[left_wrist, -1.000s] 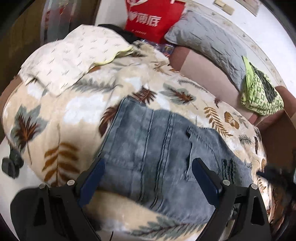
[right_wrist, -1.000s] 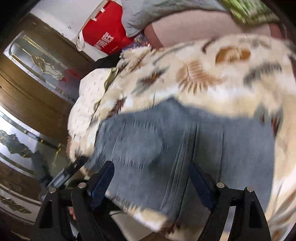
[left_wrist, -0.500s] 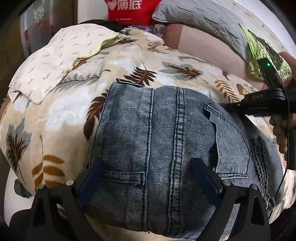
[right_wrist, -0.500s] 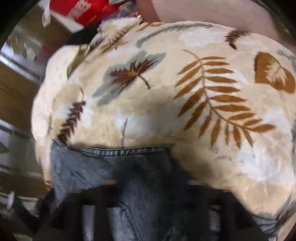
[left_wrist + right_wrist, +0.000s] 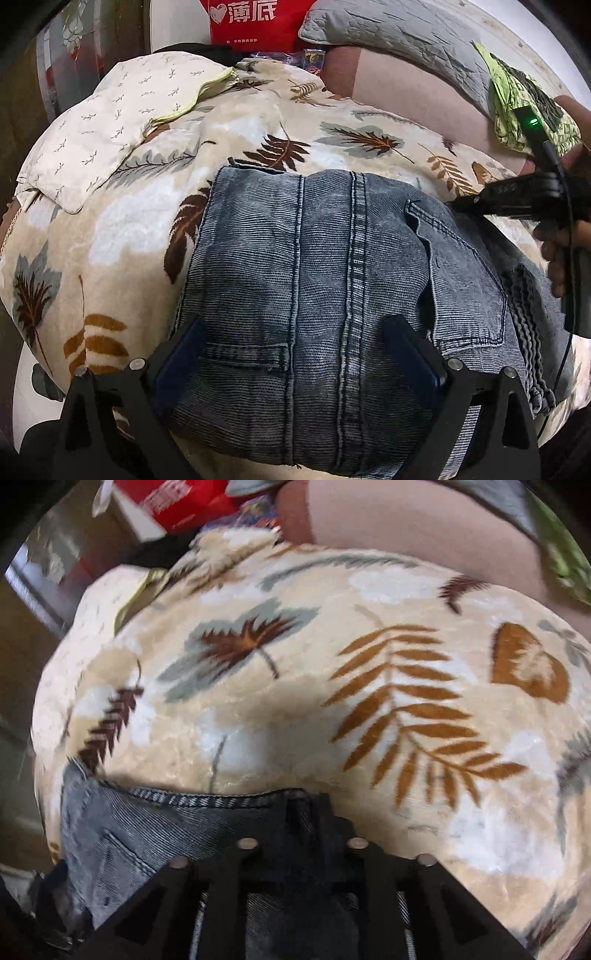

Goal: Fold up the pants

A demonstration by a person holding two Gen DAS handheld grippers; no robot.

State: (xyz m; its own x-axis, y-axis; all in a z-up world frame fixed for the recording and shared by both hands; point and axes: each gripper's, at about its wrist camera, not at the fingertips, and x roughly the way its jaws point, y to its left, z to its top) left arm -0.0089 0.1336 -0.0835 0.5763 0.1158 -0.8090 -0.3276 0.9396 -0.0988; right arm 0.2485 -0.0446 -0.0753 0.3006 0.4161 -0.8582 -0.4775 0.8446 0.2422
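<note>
Swung onto pants (image 5: 332,266), right hand-held gripper (image 5: 306,812) opening, pinching hem; left (image 5: 291,354) spread; bag (image 5: 251,18) reads "薄底".

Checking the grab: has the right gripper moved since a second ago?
Yes. The right gripper went from over the jeans' middle to their edge by the blanket, jaws nearly together on denim.

— What is everything resting on?
— A bed covered by a cream blanket (image 5: 122,236) printed with brown and grey leaves.
— And lying directly on it?
— Folded blue-grey jeans (image 5: 332,280) in the middle, and a pale cloth with small sprigs (image 5: 110,122) at the far left corner
</note>
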